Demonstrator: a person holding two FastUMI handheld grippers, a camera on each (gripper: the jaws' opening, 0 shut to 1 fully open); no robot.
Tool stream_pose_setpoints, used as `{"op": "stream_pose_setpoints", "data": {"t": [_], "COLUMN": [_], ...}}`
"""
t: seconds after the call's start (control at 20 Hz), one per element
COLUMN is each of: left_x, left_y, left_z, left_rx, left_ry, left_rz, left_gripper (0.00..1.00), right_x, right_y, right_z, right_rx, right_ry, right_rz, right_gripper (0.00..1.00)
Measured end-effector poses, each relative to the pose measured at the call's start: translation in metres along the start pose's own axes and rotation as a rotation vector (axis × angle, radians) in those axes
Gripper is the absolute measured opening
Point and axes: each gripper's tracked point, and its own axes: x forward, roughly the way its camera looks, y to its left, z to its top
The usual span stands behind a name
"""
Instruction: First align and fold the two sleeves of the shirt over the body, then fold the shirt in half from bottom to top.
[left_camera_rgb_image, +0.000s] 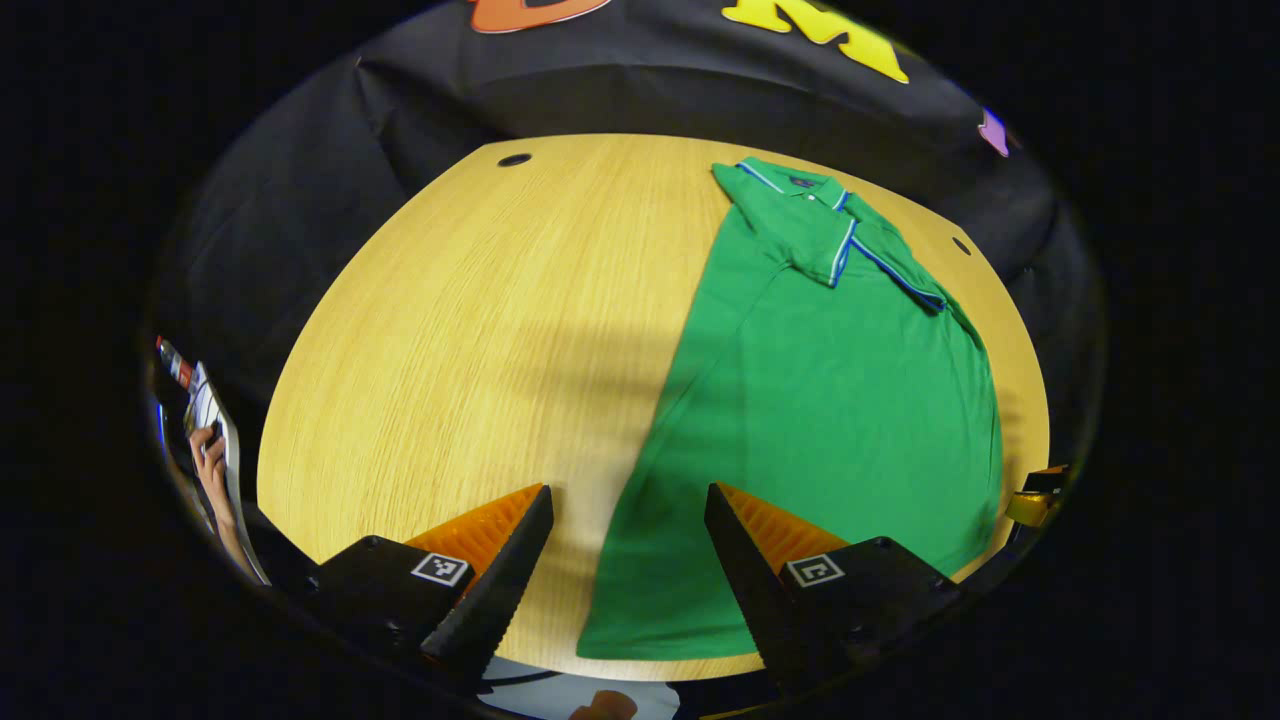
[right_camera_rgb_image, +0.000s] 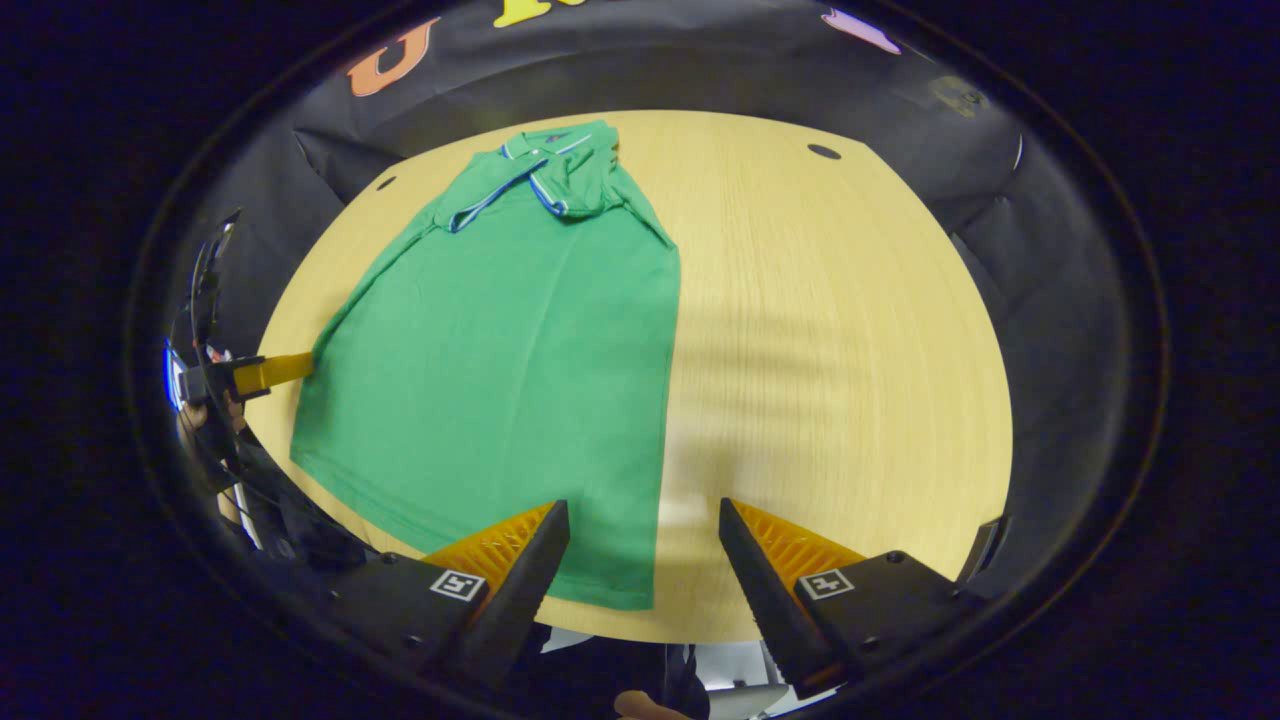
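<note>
A green polo shirt (left_camera_rgb_image: 820, 400) lies flat on the wooden table (left_camera_rgb_image: 480, 330), collar at the far end, both striped sleeves folded in over the chest (left_camera_rgb_image: 840, 245). In the left gripper view my left gripper (left_camera_rgb_image: 628, 505) hovers open above the shirt's near left hem corner, nothing between its fingers. In the right gripper view the shirt (right_camera_rgb_image: 500, 350) spreads to the left, and my right gripper (right_camera_rgb_image: 645, 520) stands open over its near right hem corner. The left gripper (right_camera_rgb_image: 255, 373) shows at the shirt's far left edge there. The right gripper (left_camera_rgb_image: 1035, 500) peeks in at the right rim of the left gripper view.
The table has small cable holes (left_camera_rgb_image: 514, 159) near its far corners. A black cloth wall (left_camera_rgb_image: 620, 90) rises behind it. A person's hand (left_camera_rgb_image: 210, 470) shows at the left rim. Bare wood (right_camera_rgb_image: 850, 330) extends on the right of the shirt.
</note>
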Motion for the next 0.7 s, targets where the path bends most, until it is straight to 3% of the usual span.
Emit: {"op": "stream_pose_setpoints", "data": {"t": [0.15, 0.4, 0.55, 0.7], "left_x": [-0.005, -0.014, -0.016, -0.017], "left_y": [0.000, -0.007, -0.012, -0.018], "left_z": [-0.015, -0.041, -0.026, -0.006], "left_rx": [-0.025, 0.022, 0.066, 0.078], "left_ry": [0.054, 0.212, 0.247, 0.309], "left_rz": [-0.017, -0.026, -0.012, -0.016], "left_gripper": [1.00, 0.99, 0.97, 0.97], "right_x": [0.007, 0.013, 0.017, 0.015], "right_y": [0.009, 0.019, 0.019, 0.018], "right_z": [-0.016, -0.032, -0.042, -0.041], "right_rx": [-0.008, 0.048, 0.111, 0.090], "right_ry": [0.073, 0.163, 0.206, 0.228], "right_rz": [-0.005, -0.032, -0.070, -0.117], "right_gripper": [0.98, 0.96, 0.96, 0.96]}}
